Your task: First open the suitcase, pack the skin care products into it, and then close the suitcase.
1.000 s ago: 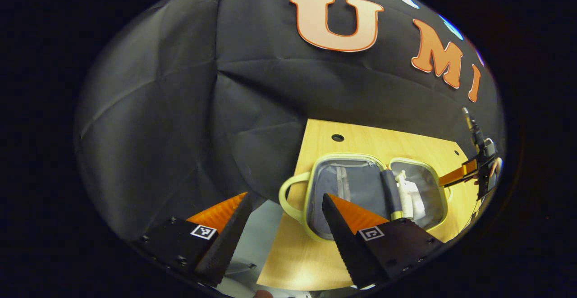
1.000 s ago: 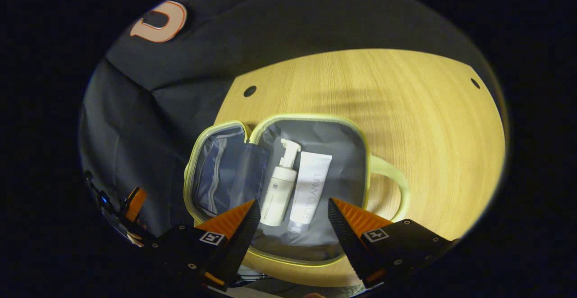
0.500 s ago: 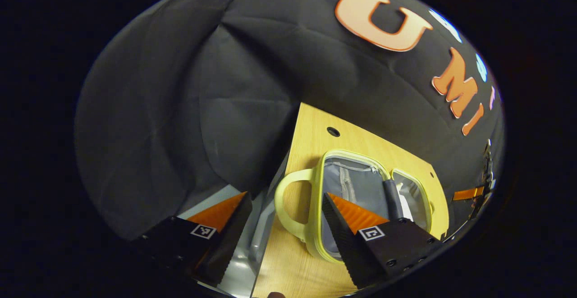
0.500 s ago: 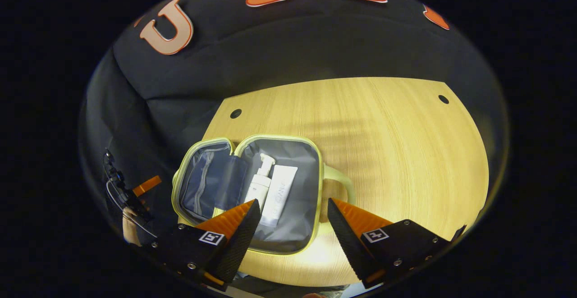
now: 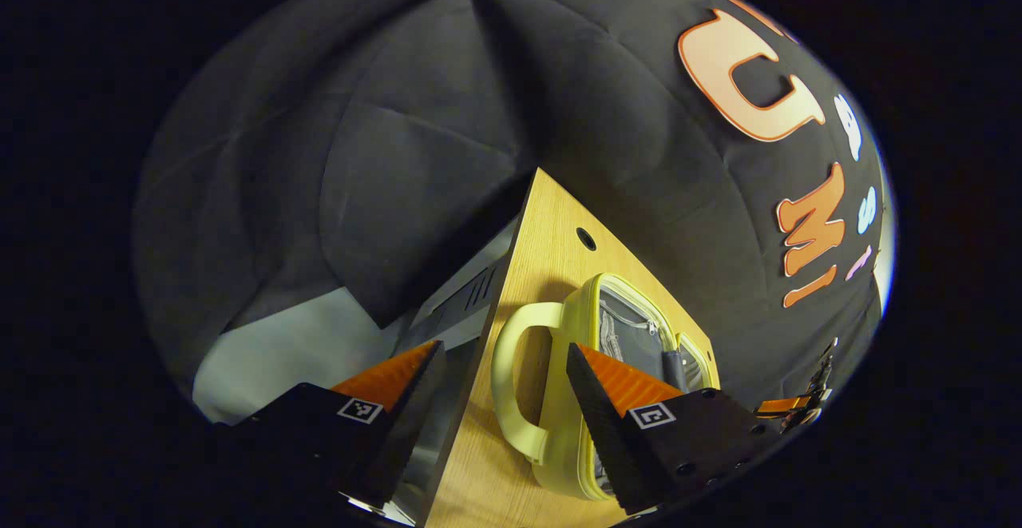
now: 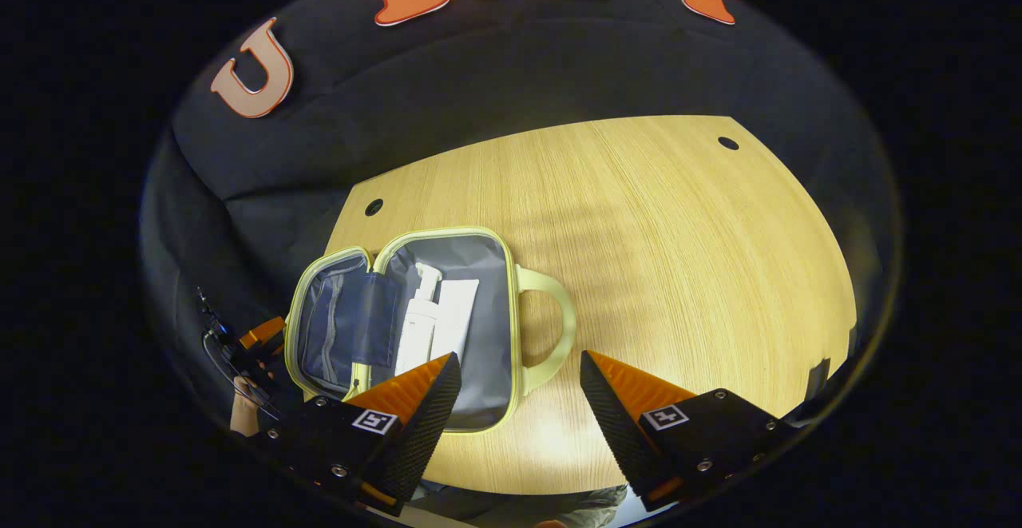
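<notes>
While the suitcase [image 6: 479, 336] is lying open on the wooden table [image 6: 679, 256], with a pump bottle [image 6: 418, 316] and tube [image 6: 453, 320] inside, we are holding the right gripper [image 6: 519, 400] and left gripper [image 5: 503, 392] wide apart, gripping nothing.

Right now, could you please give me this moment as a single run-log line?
suitcase: open flat on table | pump bottle, tube: inside | left hand-held gripper: open | right hand-held gripper: open | closing: pending

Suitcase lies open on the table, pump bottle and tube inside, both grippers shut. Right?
Not quite: both grippers are open, holding nothing. The right gripper shows it in the right gripper view, the left gripper in the left. The suitcase does lie open with pump bottle and tube inside.
</notes>
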A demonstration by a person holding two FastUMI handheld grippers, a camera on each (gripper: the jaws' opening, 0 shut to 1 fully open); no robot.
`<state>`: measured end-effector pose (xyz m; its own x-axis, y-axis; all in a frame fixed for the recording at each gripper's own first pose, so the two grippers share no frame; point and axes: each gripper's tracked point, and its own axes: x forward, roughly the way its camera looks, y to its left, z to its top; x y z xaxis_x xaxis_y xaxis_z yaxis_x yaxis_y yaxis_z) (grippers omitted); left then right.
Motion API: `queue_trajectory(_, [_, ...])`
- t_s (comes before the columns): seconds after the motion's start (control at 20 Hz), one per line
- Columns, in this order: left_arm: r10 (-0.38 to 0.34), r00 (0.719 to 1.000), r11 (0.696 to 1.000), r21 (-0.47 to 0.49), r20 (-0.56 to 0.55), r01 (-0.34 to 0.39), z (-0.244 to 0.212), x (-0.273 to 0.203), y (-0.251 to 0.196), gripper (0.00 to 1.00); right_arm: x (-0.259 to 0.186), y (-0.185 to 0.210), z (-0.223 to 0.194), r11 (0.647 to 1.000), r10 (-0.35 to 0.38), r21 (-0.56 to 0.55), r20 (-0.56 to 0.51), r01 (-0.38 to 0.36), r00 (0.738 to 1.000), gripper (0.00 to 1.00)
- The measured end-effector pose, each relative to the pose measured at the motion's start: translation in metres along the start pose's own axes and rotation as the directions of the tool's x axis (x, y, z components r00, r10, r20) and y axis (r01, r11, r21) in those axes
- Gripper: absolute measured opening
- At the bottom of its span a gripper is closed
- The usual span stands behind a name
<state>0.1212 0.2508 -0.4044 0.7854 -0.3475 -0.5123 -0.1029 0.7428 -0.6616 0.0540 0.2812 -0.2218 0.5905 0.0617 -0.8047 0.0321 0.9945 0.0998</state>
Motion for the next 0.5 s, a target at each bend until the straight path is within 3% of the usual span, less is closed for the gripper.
queue_trajectory(0.05, [-0.009,1.0,1.0,-0.014,0.002,0.009,-0.001,0.002,0.001,1.0,0.0,0.0,-0.002,1.0,-0.002,0.004,-0.004,0.002,1.0,0.96])
queue_trajectory(0.2, [-0.026,1.0,0.998,-0.063,0.001,0.026,0.0,0.007,0.003,0.84,0.001,-0.001,-0.006,1.0,-0.018,0.004,-0.012,0.018,1.0,0.96])
queue_trajectory(0.25, [-0.005,1.0,0.997,-0.078,0.004,0.005,-0.002,0.01,0.007,0.85,0.0,0.001,-0.008,1.0,-0.017,0.008,-0.015,0.017,1.0,0.96])
queue_trajectory(0.4, [0.014,0.999,0.988,-0.155,-0.036,-0.02,-0.004,0.006,0.006,0.21,-0.002,0.004,-0.003,1.0,-0.004,0.028,-0.01,0.004,1.0,0.96])
queue_trajectory(0.45, [0.012,0.999,0.98,-0.199,-0.043,-0.021,-0.008,0.013,0.004,0.12,-0.001,0.004,-0.001,0.999,-0.004,0.032,-0.006,0.004,1.0,0.96])
queue_trajectory(0.5, [0.003,0.998,0.968,-0.249,-0.061,-0.018,-0.009,0.015,0.0,0.14,-0.002,0.004,0.001,0.999,-0.005,0.033,0.0,0.005,1.0,0.96])
